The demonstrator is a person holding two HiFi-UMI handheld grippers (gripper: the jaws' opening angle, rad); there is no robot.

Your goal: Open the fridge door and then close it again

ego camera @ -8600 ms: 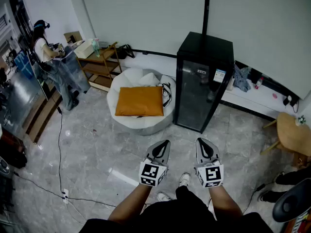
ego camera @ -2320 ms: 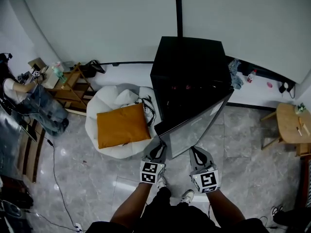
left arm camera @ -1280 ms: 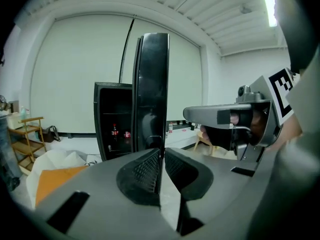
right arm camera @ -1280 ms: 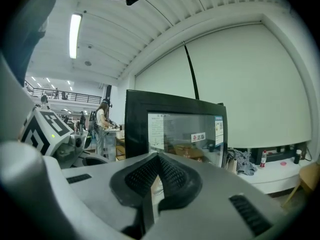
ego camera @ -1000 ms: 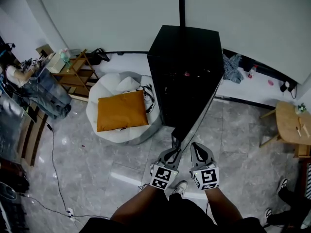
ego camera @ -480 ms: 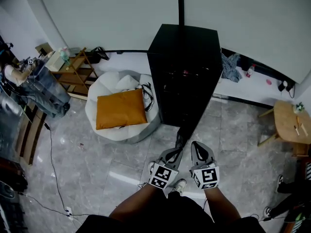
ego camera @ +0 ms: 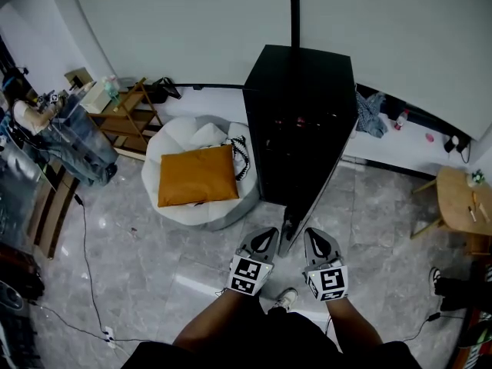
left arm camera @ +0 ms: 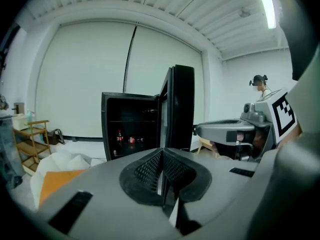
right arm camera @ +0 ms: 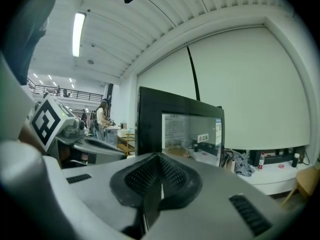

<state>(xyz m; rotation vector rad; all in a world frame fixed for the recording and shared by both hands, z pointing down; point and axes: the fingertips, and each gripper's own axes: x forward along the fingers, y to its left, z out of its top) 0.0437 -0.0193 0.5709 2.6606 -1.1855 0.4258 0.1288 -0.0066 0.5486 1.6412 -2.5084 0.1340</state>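
Note:
The black fridge [ego camera: 300, 98] stands against the wall with its glass door [ego camera: 290, 233] swung wide open, edge-on toward me. My left gripper [ego camera: 265, 235] hovers just left of the door's free edge, shut on nothing. My right gripper [ego camera: 317, 235] is just right of that edge, also shut and empty. In the left gripper view the fridge's dark inside [left arm camera: 132, 129] shows a shelf with small bottles [left arm camera: 120, 136], and the door [left arm camera: 177, 109] stands to its right beyond the left gripper [left arm camera: 161, 151]. The right gripper view shows the door's outer glass face [right arm camera: 190, 129] ahead of the right gripper [right arm camera: 160, 156].
A white beanbag with an orange cushion [ego camera: 198, 175] lies left of the fridge. A wooden shelf [ego camera: 127, 114] and a seated person [ego camera: 31, 114] are at far left. A round wooden table [ego camera: 461, 202] is at right. A cable [ego camera: 84, 237] runs over the floor.
My left gripper has drawn left, away from the door's free edge where its tips were. The door stays wide open. The right gripper has kept its place.

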